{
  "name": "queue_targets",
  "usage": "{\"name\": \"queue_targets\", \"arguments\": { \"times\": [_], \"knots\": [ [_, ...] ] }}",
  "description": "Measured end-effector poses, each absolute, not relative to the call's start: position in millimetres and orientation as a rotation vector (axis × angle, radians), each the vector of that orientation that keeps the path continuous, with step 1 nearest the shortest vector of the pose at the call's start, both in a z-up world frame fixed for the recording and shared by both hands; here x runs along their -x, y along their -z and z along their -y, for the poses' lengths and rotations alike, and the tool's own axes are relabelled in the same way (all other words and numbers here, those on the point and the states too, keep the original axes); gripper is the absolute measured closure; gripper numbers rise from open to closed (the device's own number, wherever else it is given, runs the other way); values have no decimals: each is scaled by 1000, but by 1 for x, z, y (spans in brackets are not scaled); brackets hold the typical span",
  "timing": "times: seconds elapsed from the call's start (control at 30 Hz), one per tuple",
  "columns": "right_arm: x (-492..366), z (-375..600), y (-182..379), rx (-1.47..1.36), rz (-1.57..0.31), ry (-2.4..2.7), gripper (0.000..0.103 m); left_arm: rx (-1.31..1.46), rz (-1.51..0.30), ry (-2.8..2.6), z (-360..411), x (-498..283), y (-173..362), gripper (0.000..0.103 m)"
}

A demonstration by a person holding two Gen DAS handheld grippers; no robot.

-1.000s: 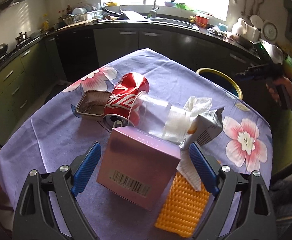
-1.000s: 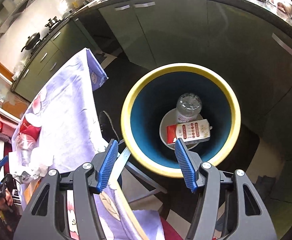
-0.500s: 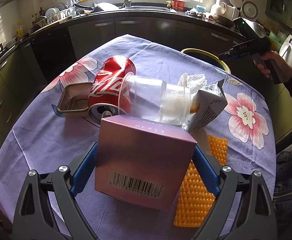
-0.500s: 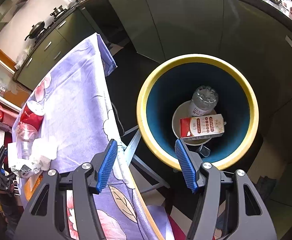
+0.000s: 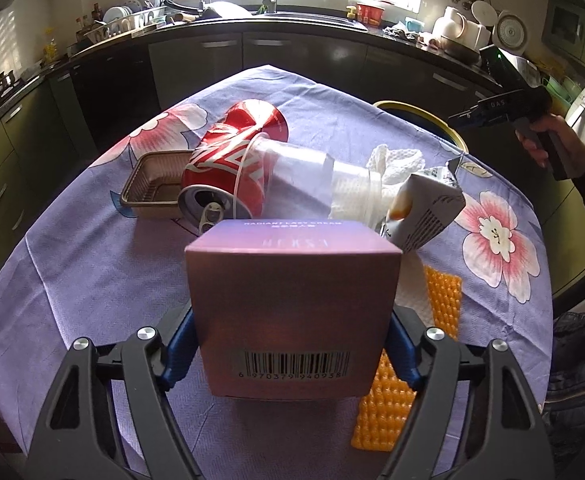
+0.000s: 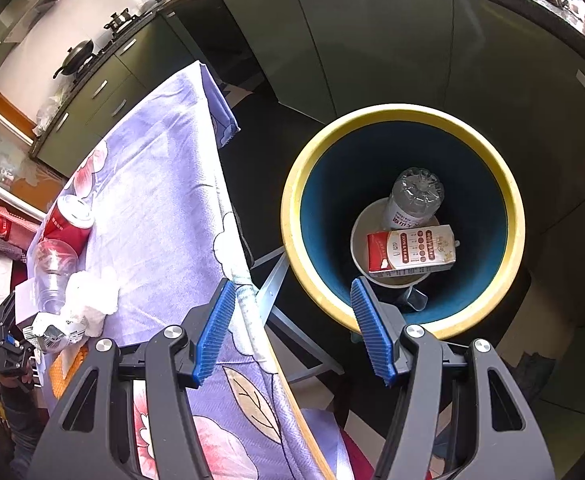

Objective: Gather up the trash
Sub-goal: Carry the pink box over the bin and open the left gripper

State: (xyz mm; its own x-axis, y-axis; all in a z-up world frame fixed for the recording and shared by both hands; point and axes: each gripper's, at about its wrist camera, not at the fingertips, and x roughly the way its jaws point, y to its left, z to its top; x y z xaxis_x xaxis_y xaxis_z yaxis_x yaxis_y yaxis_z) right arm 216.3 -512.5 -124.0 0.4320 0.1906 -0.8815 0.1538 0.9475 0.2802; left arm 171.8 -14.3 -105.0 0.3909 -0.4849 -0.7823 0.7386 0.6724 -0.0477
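While its blue ribbed pads close in on either flank, the left gripper (image 5: 292, 344) has a pink-purple cardboard box (image 5: 292, 304) between its jaws, barcode face toward the camera; the box's sides hide the pad faces, so whether they press yet cannot be told. Beyond the box, on the lilac flowered tablecloth (image 5: 92, 264), lies the rest of the trash: a dented red soda can (image 5: 228, 168) on its side with its pull-tab end nearest, a clear plastic cup (image 5: 292, 176) tipped over across it, a crumpled white paper towel (image 5: 396, 160) behind, and a grey folded carton (image 5: 428, 212) leaning to the right. A shallow brown ribbed tray (image 5: 152, 188) sits left of the can, seemingly empty, and an orange bubbled pad (image 5: 392, 392) lies flat at the near right. Off the table's far right edge hangs the right gripper (image 6: 292, 330), jaws apart with nothing between them, above a round bin (image 6: 508, 200) with a yellow rim and dark blue inner wall. Inside the bin rest a white bowl (image 6: 358, 240), a clear plastic bottle (image 6: 414, 200) standing in it, and a red-and-white carton (image 6: 410, 248) lying across it.
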Motion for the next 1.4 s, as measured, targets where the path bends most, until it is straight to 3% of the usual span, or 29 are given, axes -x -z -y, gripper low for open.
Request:
{"name": "queue_targets", "arguments": {
  "times": [0.63, 1.03, 1.4],
  "knots": [
    [-200, 534, 124, -370, -1089, -45, 43, -349, -757, 798, 65, -130, 29, 29],
    [-173, 589, 119, -336, -977, -16, 43, -302, -830, 956, 228, -175, 15, 29],
    [-151, 649, 116, -371, -937, 13, 41, -311, -978, 973, 401, -226, 80, 29]
  ]
}}
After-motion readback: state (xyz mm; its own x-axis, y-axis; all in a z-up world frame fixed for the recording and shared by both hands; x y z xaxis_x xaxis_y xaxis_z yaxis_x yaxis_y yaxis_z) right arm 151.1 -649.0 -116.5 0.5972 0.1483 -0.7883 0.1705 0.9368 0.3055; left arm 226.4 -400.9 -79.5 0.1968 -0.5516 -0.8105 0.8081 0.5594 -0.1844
